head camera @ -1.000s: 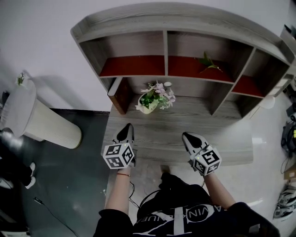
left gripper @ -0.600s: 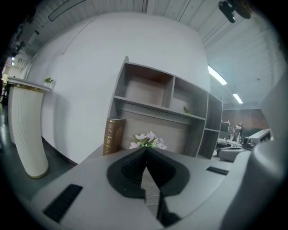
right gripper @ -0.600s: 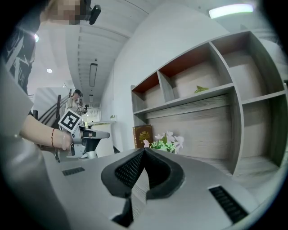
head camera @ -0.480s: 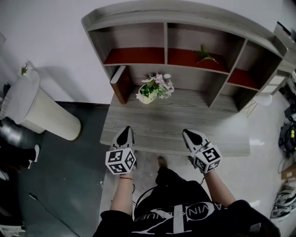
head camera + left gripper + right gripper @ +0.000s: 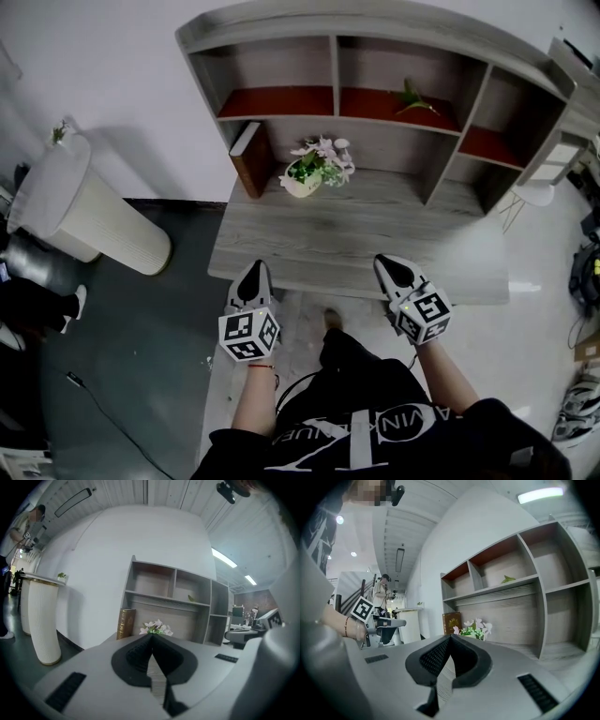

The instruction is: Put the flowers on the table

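Both grippers are held low at the near edge of the tabletop (image 5: 366, 239), tips pointing toward the shelf unit (image 5: 335, 70). We see the left gripper (image 5: 251, 272) at the tabletop's near left corner and the right gripper (image 5: 386, 264) at the near edge further right, the two well apart. Left fingers (image 5: 133, 657): closed together, tips meeting, nothing between them. Right fingers (image 5: 432, 658): the same, pressed tip to tip, empty.

The flowers (image 5: 321, 164), pale pink and white blooms with green leaves in a pale pot (image 5: 300, 187), stand on the tabletop toward its back left, below the lower shelf and well away from both grippers. A brown book (image 5: 250, 159) stands just to their left, beside the unit's side panel. We note a green leaf (image 5: 412, 97) lying on the red-lined upper shelf, right of the middle divider. Off the tabletop, to the left, a white ribbed pedestal (image 5: 89, 220) stands on the dark floor (image 5: 141, 356).
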The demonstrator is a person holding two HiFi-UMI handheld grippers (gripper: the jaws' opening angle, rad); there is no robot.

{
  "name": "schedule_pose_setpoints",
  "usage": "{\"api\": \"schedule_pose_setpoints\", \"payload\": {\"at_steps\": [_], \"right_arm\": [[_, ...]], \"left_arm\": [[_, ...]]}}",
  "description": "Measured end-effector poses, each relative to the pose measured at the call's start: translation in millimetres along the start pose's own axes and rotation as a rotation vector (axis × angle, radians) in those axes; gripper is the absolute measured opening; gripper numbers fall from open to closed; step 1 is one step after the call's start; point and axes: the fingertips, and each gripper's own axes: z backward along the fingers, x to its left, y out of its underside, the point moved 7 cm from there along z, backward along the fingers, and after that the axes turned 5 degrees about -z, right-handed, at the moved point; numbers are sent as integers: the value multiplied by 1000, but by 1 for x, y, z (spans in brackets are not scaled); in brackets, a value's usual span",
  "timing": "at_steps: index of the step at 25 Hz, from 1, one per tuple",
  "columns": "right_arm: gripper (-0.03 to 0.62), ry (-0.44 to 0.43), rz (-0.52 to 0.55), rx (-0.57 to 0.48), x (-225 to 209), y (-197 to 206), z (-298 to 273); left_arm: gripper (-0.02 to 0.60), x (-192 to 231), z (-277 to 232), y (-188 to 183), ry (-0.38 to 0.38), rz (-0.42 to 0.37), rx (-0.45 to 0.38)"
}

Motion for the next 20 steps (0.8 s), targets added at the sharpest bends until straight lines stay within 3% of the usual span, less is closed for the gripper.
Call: {"api": "schedule_pose_setpoints", "payload": {"at_steps": [11, 20], "right_arm": [[9, -4, 12, -21, 6, 0, 14], [9, 5, 8, -33, 6, 2, 19]], "left_arm": [[4, -10, 35, 5, -42, -56, -28], [3, -7, 55, 18, -82, -42, -9]]}}
